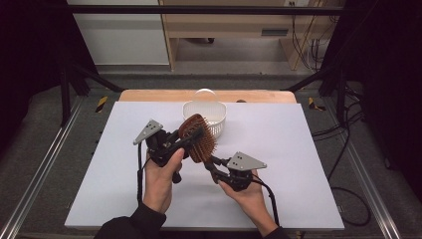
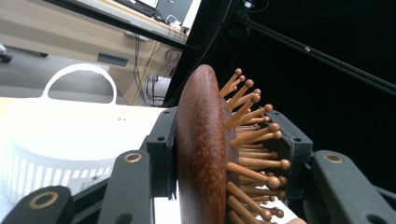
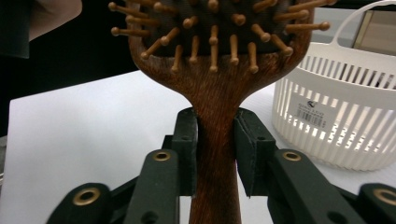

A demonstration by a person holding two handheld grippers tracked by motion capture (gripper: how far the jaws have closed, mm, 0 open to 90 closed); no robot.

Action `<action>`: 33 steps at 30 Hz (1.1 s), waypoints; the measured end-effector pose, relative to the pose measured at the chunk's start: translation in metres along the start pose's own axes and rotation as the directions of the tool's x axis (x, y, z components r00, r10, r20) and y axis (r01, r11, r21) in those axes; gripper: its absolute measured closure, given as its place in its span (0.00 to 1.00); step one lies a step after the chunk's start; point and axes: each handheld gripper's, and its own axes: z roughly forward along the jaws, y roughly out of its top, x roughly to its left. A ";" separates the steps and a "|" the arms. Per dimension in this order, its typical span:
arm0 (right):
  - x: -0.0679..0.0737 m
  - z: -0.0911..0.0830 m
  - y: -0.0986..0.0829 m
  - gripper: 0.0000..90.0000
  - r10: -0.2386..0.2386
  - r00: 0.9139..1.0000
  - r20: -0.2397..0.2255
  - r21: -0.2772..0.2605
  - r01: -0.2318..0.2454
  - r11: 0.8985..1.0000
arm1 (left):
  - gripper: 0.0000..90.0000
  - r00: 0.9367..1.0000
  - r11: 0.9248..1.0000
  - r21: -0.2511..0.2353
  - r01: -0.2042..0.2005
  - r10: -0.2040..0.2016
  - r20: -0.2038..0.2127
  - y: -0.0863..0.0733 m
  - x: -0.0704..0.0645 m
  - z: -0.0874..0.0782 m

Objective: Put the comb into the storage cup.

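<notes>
A dark wooden hairbrush [image 1: 204, 147] with ball-tipped wooden bristles is held above the table between both grippers. My left gripper [image 1: 190, 135] is shut across the brush's oval head [image 2: 201, 149], one jaw on its smooth back and the other against the bristles. Below that, my right gripper [image 1: 211, 162] is shut on the brush's handle [image 3: 217, 107], just under the head. In the right gripper view the bristles face the camera. A white slotted basket [image 1: 219, 124] with a hoop handle stands just behind the brush.
A white sheet [image 1: 283, 154] covers the table, with a wooden edge [image 1: 149, 94] at the back. The basket [image 3: 336, 121] is close on the right in the right gripper view. Black frame bars and cables flank the table.
</notes>
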 end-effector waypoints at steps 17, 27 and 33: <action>-0.011 -0.023 -0.006 0.28 0.028 0.999 0.036 -0.034 -0.026 0.999 | 0.57 0.999 0.997 -0.073 -0.020 0.018 -0.027 0.009 0.007 -0.006; -0.034 -0.051 -0.018 0.12 0.001 0.985 0.170 -0.005 -0.001 1.000 | 0.57 1.000 0.995 -0.092 -0.027 0.026 -0.016 0.017 0.006 -0.009; -0.050 -0.080 -0.028 0.06 0.024 0.973 0.231 0.010 -0.027 1.000 | 0.57 0.999 0.994 -0.105 -0.040 0.040 -0.004 0.028 0.001 -0.006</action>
